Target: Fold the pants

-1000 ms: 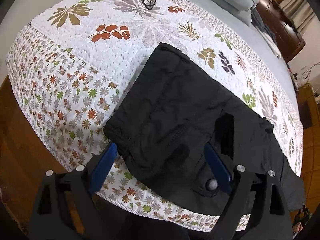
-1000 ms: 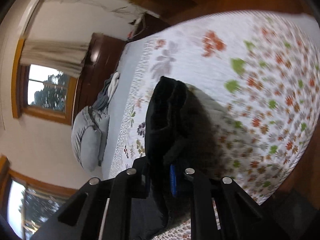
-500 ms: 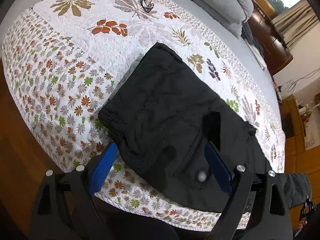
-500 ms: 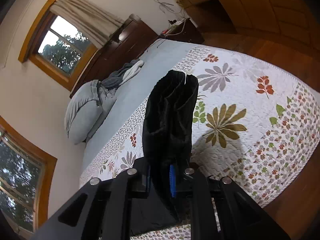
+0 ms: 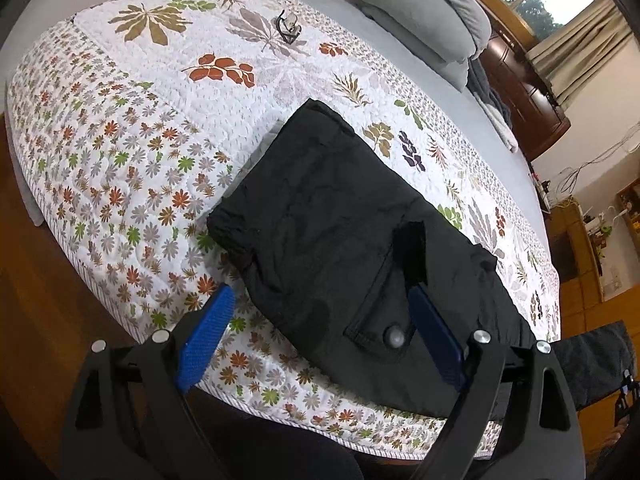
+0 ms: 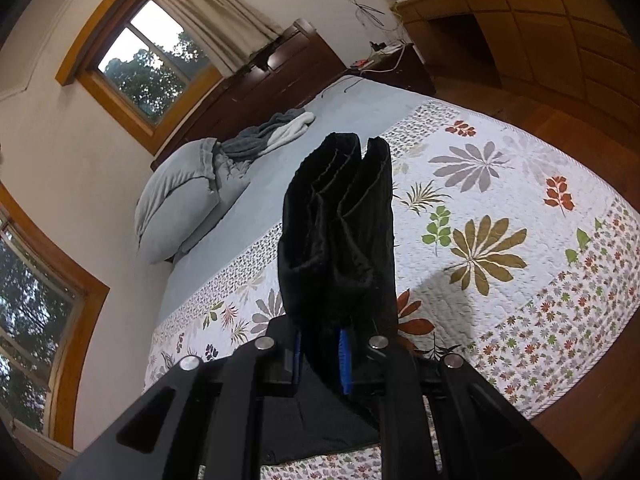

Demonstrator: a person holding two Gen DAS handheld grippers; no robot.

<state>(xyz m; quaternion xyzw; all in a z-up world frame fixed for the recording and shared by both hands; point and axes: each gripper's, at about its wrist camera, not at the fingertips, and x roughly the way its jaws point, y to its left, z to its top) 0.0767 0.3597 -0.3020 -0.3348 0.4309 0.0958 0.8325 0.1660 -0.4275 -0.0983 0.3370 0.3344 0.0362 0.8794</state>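
Both ends matter: the pants [image 5: 332,248] lie on the quilt [image 5: 132,128], long axis running away up-right from the wide, empty left gripper [image 5: 320,340]. Their leg ends, probably, stand bunched in the nearly closed right gripper [image 6: 322,354], the nearer hand for the fold.
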